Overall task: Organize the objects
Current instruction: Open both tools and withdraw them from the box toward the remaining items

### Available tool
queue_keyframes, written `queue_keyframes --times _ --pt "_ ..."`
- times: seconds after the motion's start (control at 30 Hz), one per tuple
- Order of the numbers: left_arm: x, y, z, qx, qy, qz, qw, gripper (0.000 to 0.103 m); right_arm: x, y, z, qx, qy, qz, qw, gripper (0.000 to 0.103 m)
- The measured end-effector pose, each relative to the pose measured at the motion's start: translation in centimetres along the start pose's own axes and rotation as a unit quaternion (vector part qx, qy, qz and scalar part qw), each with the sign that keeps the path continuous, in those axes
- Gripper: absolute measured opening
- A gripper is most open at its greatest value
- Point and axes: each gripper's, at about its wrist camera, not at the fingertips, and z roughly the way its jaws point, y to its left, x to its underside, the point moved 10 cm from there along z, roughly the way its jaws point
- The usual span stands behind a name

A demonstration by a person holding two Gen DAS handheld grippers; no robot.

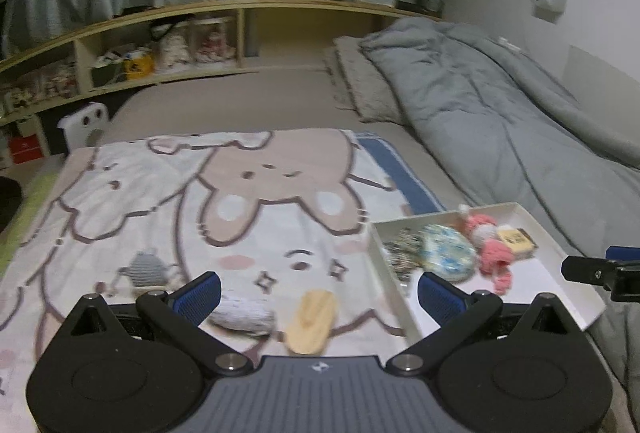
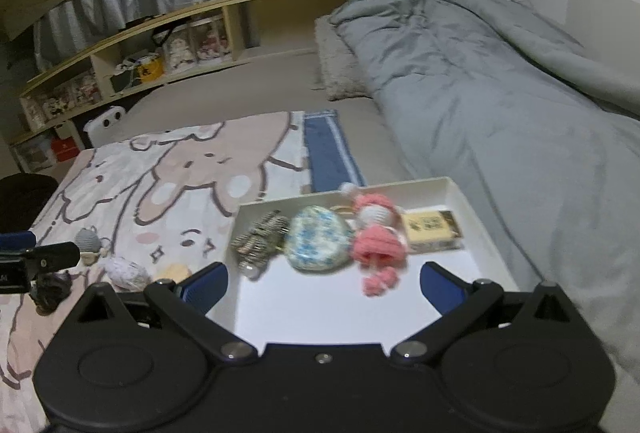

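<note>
A white tray (image 2: 472,217) lies on the bed and holds a striped knitted toy (image 2: 260,237), a blue-flowered pouch (image 2: 318,243), a pink knitted doll (image 2: 376,237) and a small yellow box (image 2: 430,229). My right gripper (image 2: 322,285) is open and empty above the tray's near part. My left gripper (image 1: 320,297) is open and empty over the cartoon blanket (image 1: 160,193), with a pale knitted piece (image 1: 244,315) and a wooden piece (image 1: 310,321) lying between its fingers. A small grey knitted toy (image 1: 144,267) lies left of them. The tray (image 1: 560,273) also shows in the left wrist view.
A rumpled grey duvet (image 2: 500,81) covers the bed's right side, with a fuzzy pillow (image 2: 336,65) at its head. A wooden shelf (image 1: 160,45) full of small items runs along the far side. A dark object (image 2: 50,293) lies near the left gripper.
</note>
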Motion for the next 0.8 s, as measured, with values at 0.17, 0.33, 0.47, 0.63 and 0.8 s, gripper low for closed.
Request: queue_keyframes --times 0.17,0.33,0.47,0.63,0.8 --pt "-0.2 3.4 -0.6 -0.025 -0.003 -0.014 0.9996 0.103 -0.5 3.5 1.5 -0.023 0.001 -0.017 1.0 0.103" --pt "-0.2 6.8 -1.1 -0.053 -0.01 -0.031 0.998 0.103 -0.7 6.6 2.9 -0.046 -0.001 -0.03 0.998 0.103" --pt "-0.1 9.1 -1.5 -0.066 -0.017 -0.05 0.9964 0.103 -0.9 9.0 3.9 -0.069 -0.001 -0.037 0.997 0.103" --pt "0.6 11.7 -1.4 -0.088 -0.018 -0.059 0.9942 0.103 -0.6 12.0 5.4 -0.095 -0.005 -0.06 0.994 0.103" --pt "1.8 14.4 -0.9 -0.106 -0.021 -0.05 0.9929 0.103 -0.1 14.4 7.2 -0.119 -0.005 -0.098 0.988 0.103"
